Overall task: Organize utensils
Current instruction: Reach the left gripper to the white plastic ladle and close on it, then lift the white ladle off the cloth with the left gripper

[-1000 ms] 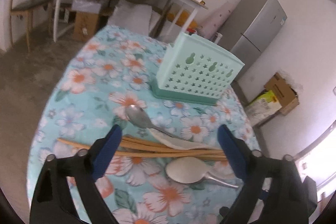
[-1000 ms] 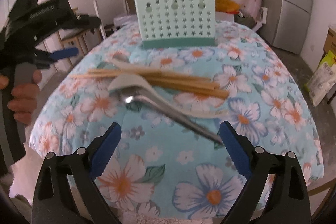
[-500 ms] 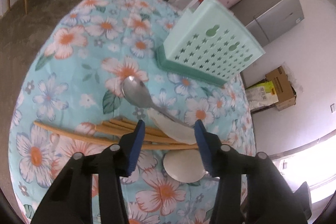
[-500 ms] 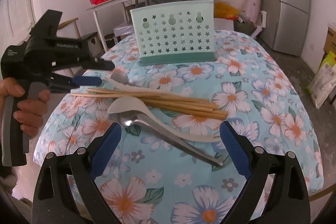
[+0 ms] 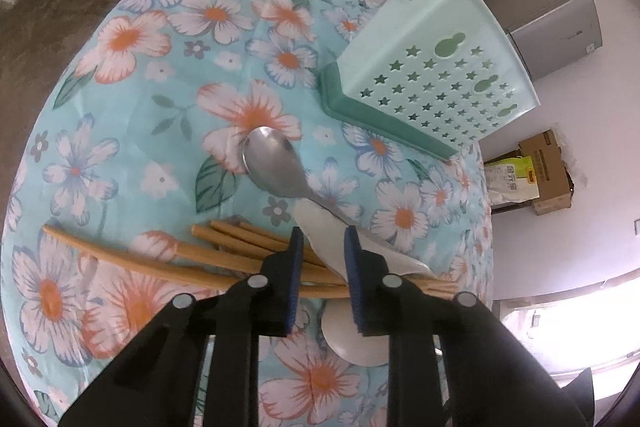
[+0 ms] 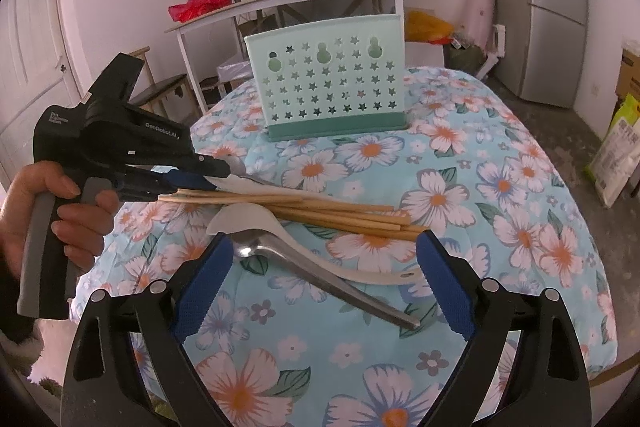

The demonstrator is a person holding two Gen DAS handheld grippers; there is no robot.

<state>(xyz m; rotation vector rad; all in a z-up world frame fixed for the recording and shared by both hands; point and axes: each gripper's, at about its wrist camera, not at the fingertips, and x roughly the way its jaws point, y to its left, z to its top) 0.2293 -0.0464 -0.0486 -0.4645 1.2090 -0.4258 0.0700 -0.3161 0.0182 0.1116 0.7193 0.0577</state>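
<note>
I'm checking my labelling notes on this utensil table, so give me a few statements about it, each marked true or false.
1. The right gripper is open and empty. True.
2. The green holder lies on its side. False: it stands upright.
3. A white utensil sits between the left gripper's fingers. True; they have just been closing on it.
4. The chopsticks are in the holder. False: they lie on the tablecloth.
</note>
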